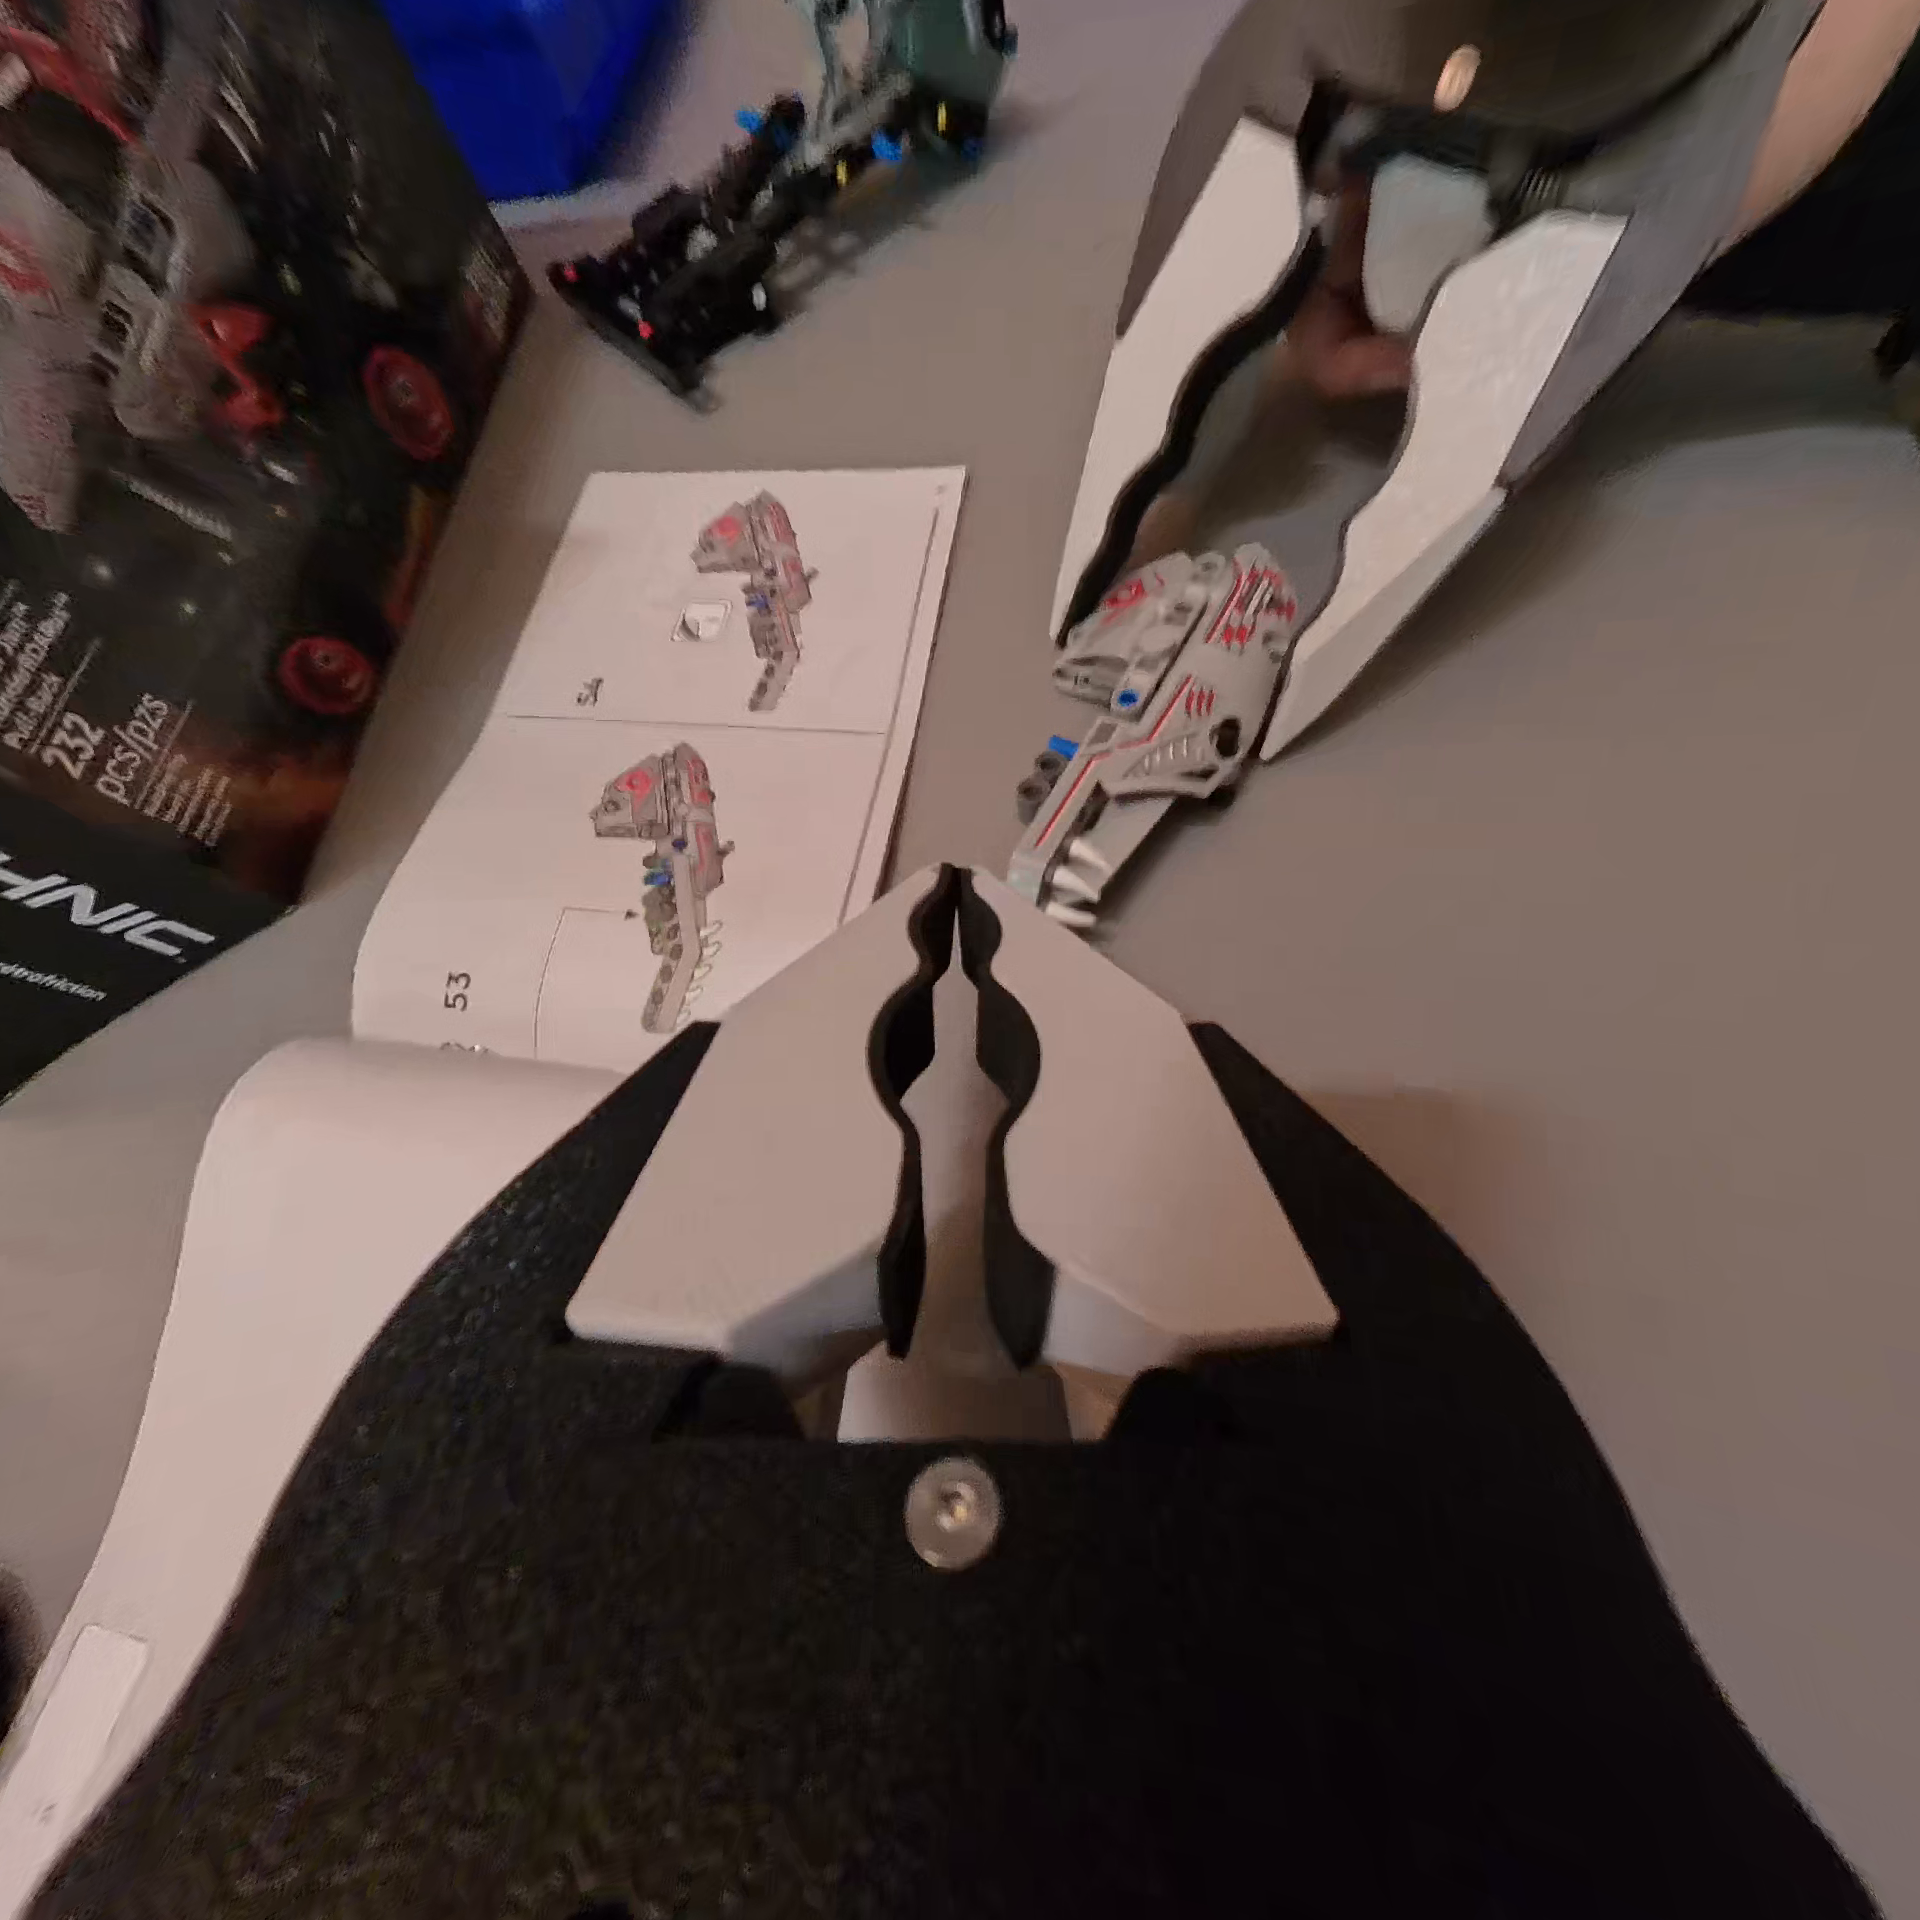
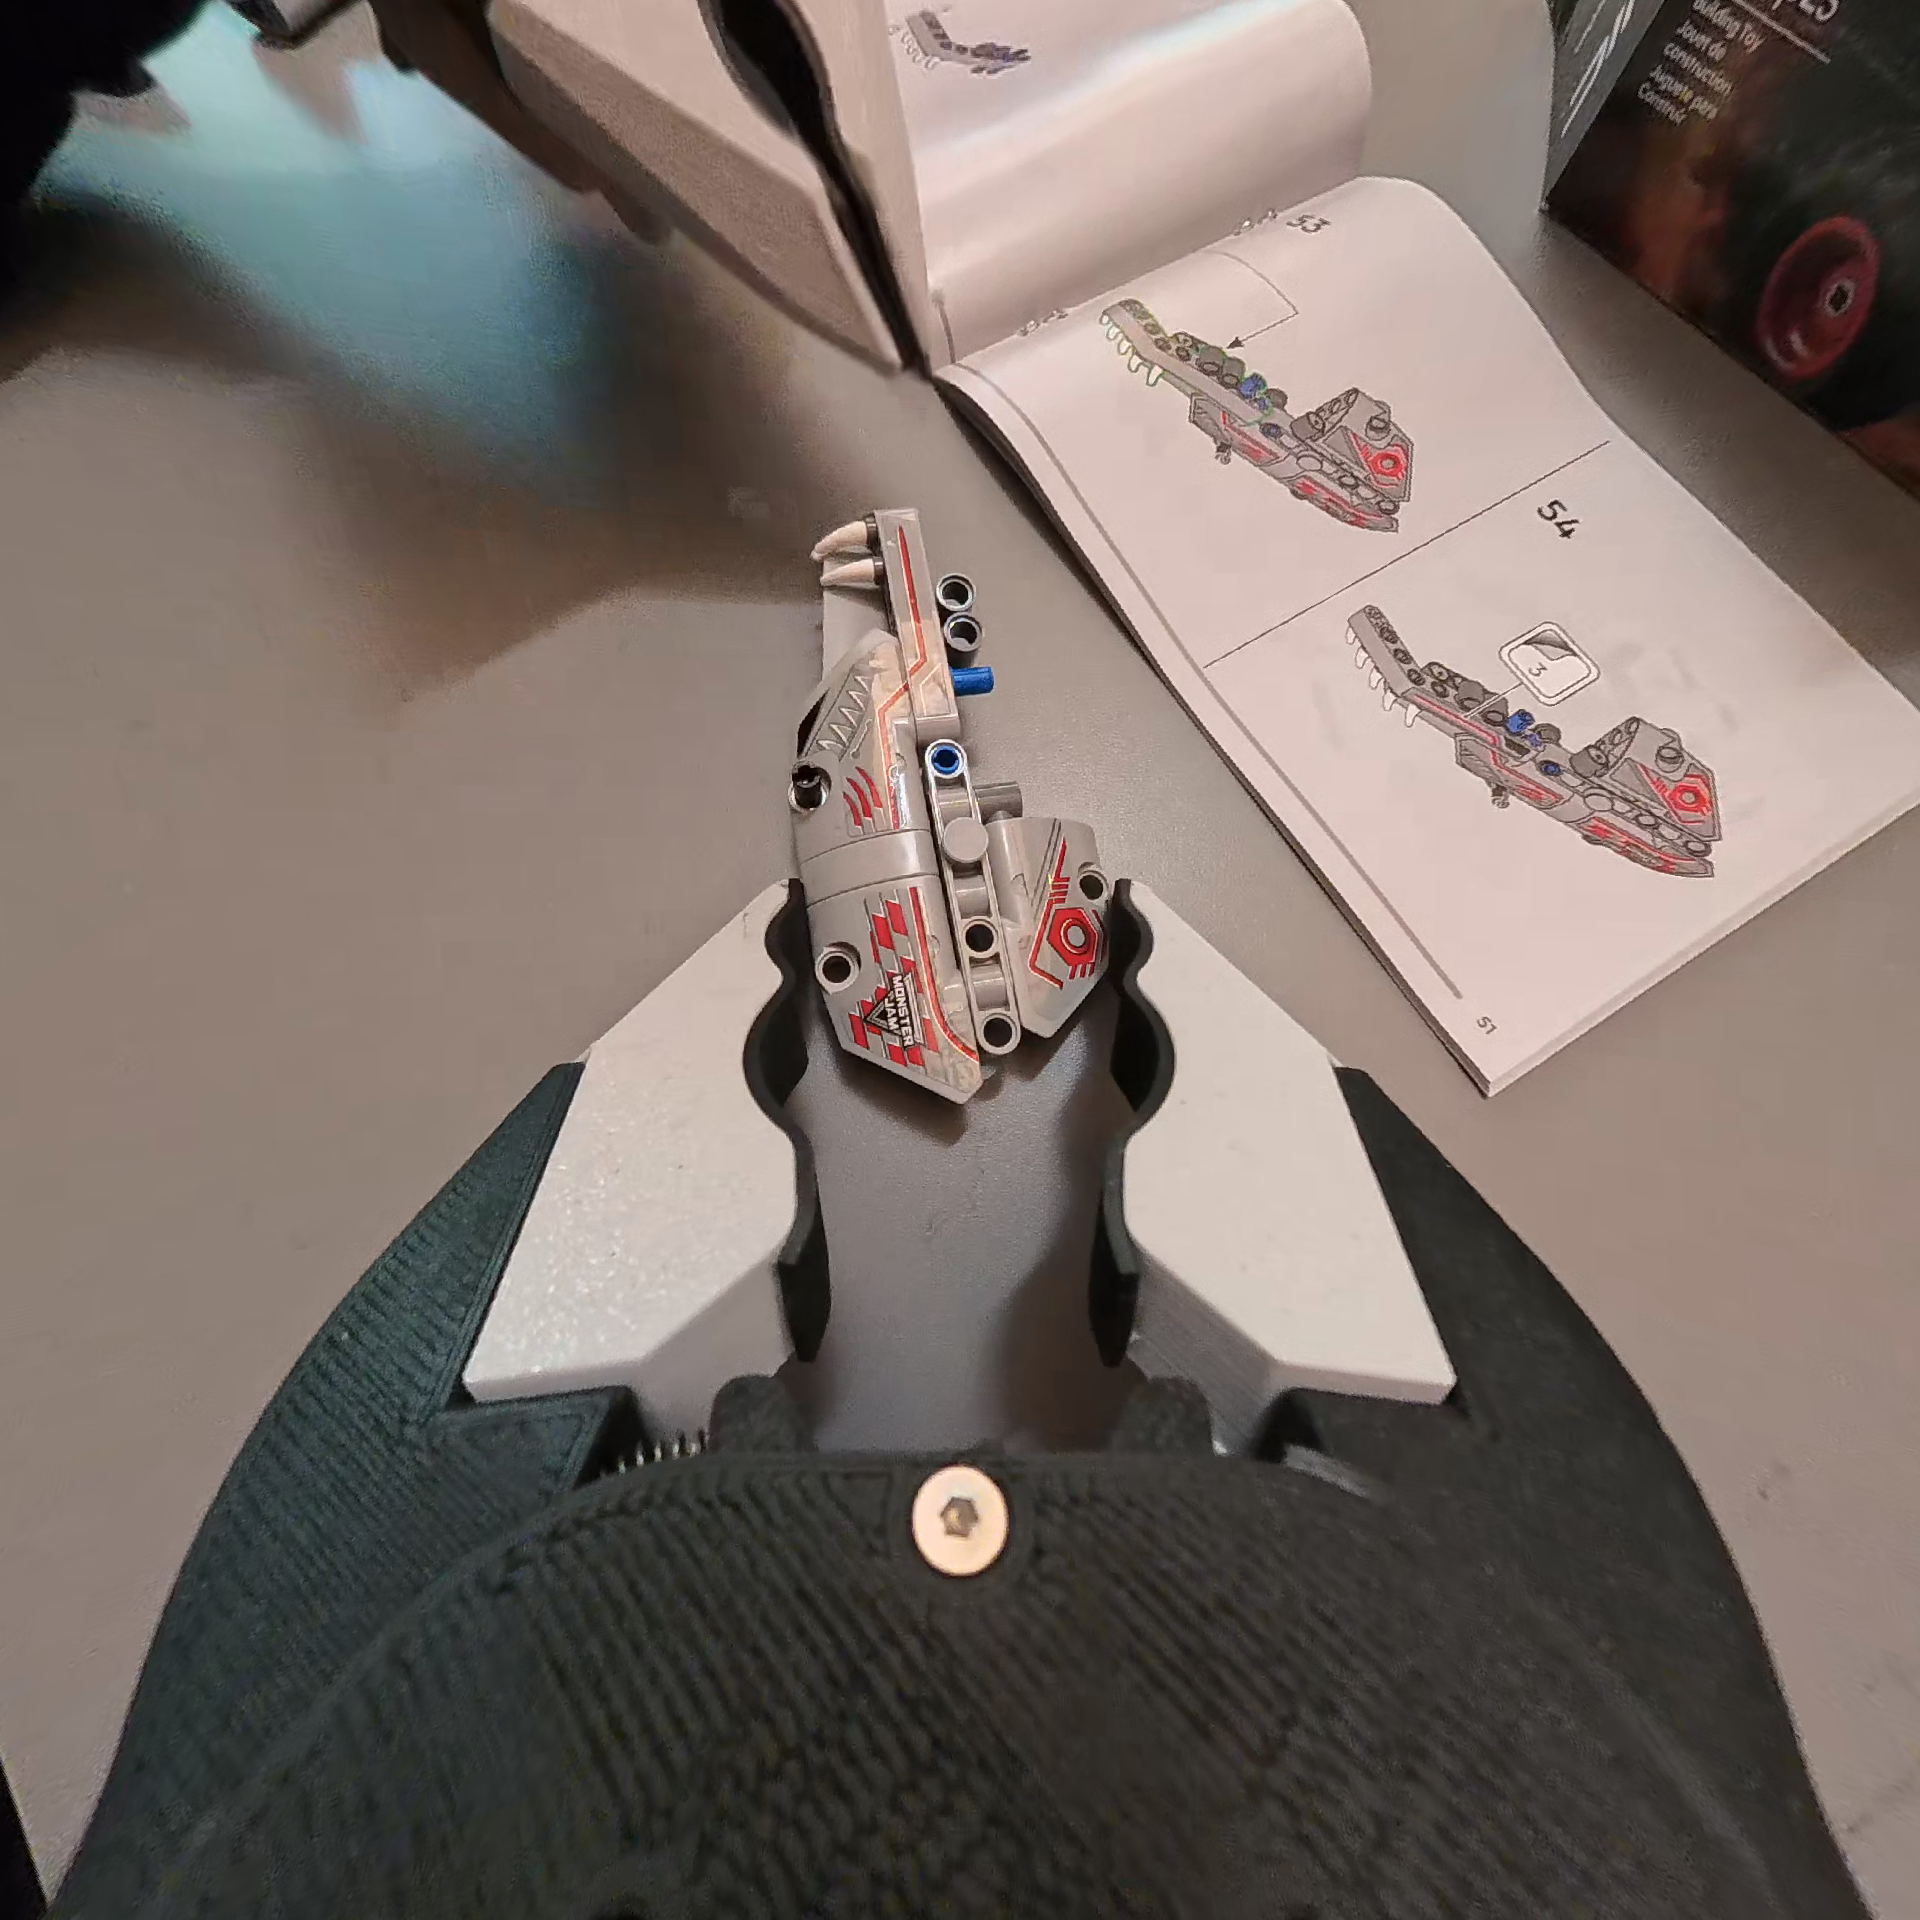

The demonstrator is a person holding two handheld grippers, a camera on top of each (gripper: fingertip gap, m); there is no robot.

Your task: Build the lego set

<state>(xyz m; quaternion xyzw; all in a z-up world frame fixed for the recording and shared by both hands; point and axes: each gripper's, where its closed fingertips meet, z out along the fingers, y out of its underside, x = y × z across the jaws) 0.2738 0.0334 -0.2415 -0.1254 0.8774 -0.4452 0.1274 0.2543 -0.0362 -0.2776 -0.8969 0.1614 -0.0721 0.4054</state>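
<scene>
The grey lego piece, long and marked with red stripes, lies flat on the grey table, with two white teeth at its far end and blue pins along one side. The right gripper has its fingers spread wide on either side of the piece's broad rear end; the dark pads sit just beside the plastic, and whether they touch it cannot be told. In the left wrist view the same piece shows between the tips of that gripper, its toothed end pointing toward the left gripper. The left gripper's fingers are clenched together with nothing between them, their tips close to the toothed end of the piece but apart from it. An open instruction booklet lies on the table beside the piece, showing two drawn build steps, and its curled pages pass under the left gripper. A dark product box with red wheels printed on it stands at the booklet's far side. Farther back on the table sits a black, blurred lego assembly with small blue and yellow parts.
</scene>
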